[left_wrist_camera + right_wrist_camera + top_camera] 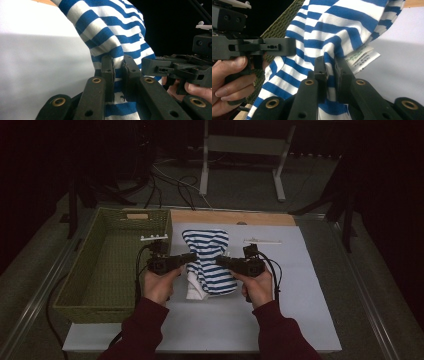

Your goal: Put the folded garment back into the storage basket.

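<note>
Blue-and-white striped cotton garment (209,262) bunched between both grippers, lifted partly off the white surface (300,285). Left gripper (192,257) clamped on its left edge, fabric pinched between jaws. Right gripper (220,260) clamped on the right edge, beside the white care label (362,58). Green woven basket (107,270) just left.

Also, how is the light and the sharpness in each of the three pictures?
High view: dim, dark surroundings, only the white table and striped cloth fairly bright, slightly soft. Left gripper view: bright, a soft-edged shadow crosses the table; the cloth is sharp, the near jaws a little blurred. Right gripper view: well lit, the cloth's label casts a shadow, its print too blurred to read.
</note>
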`<control>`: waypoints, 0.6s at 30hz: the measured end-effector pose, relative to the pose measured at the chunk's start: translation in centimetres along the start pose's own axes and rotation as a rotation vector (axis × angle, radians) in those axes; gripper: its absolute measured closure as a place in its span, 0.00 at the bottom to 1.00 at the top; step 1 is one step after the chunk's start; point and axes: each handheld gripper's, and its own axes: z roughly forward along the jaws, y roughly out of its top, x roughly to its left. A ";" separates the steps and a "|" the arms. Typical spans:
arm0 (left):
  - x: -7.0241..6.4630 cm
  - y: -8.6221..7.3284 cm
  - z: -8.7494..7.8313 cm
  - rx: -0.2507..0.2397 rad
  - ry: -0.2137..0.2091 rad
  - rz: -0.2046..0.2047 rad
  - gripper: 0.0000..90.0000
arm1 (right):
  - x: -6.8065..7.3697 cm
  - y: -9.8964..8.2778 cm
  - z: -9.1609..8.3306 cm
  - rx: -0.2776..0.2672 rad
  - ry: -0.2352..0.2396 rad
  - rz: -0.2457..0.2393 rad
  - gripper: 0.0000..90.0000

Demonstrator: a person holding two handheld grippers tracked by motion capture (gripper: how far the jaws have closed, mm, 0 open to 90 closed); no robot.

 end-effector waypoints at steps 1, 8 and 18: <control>0.1 0.0 -0.1 0.000 -0.001 0.000 0.91 | 0.0 0.0 0.1 0.000 0.000 -0.001 0.91; 0.3 0.2 -0.4 -0.005 0.002 -0.003 0.91 | 0.4 0.2 0.4 0.000 0.005 -0.002 0.91; 0.5 0.4 -0.9 -0.013 0.004 -0.007 0.91 | 0.8 0.4 0.9 0.002 0.011 -0.007 0.91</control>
